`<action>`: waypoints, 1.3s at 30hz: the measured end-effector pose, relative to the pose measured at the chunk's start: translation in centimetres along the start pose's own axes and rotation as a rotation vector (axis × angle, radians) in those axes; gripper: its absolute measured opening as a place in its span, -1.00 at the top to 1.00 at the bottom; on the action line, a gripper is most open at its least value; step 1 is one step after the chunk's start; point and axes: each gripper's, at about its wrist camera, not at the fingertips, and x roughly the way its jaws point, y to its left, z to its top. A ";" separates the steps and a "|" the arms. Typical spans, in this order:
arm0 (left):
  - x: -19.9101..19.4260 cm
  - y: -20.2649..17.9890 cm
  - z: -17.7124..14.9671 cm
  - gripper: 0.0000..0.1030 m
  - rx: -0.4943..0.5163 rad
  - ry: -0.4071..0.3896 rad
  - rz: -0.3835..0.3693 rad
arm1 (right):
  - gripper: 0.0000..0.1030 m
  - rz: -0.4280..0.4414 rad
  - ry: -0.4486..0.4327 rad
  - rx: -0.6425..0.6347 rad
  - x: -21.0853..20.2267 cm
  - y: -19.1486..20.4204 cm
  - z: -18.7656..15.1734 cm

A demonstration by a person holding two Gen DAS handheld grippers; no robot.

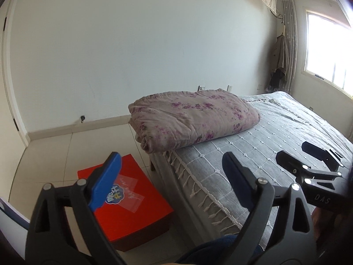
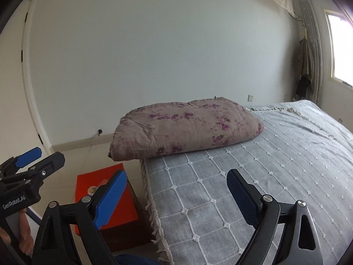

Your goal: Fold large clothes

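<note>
1. Now we hold the left gripper (image 1: pixel 172 176) and right gripper (image 2: pixel 176 194) with jaws wide and empty, above the near edge of the bed (image 2: pixel 275 165).
2. Judging the fold finished, we should pull away level, clear of the folded floral quilt (image 1: pixel 192 119) at the bed's far-left corner.
3. It looks thick, soft, rounded; the bedspread (image 1: pixel 253 145) is grey, lattice-stitched, tasselled.

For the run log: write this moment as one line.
left tongs: open, empty | right tongs: open, empty | folded quilt: on bed corner
</note>
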 end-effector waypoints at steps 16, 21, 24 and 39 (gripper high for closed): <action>-1.5 -0.8 0.1 -0.96 0.057 0.000 0.063 | -0.99 -0.058 -0.038 -0.035 -3.5 0.7 0.3; -1.6 -0.6 0.1 -0.99 0.052 0.000 0.074 | -1.00 -0.093 -0.042 -0.056 -3.9 1.3 0.2; -1.6 -0.6 0.1 -0.99 0.051 0.001 0.089 | -1.00 -0.105 -0.036 -0.050 -4.0 1.3 0.2; -1.5 -1.3 0.1 -0.99 0.064 0.012 0.096 | -1.00 -0.114 -0.036 -0.049 -4.3 1.2 0.4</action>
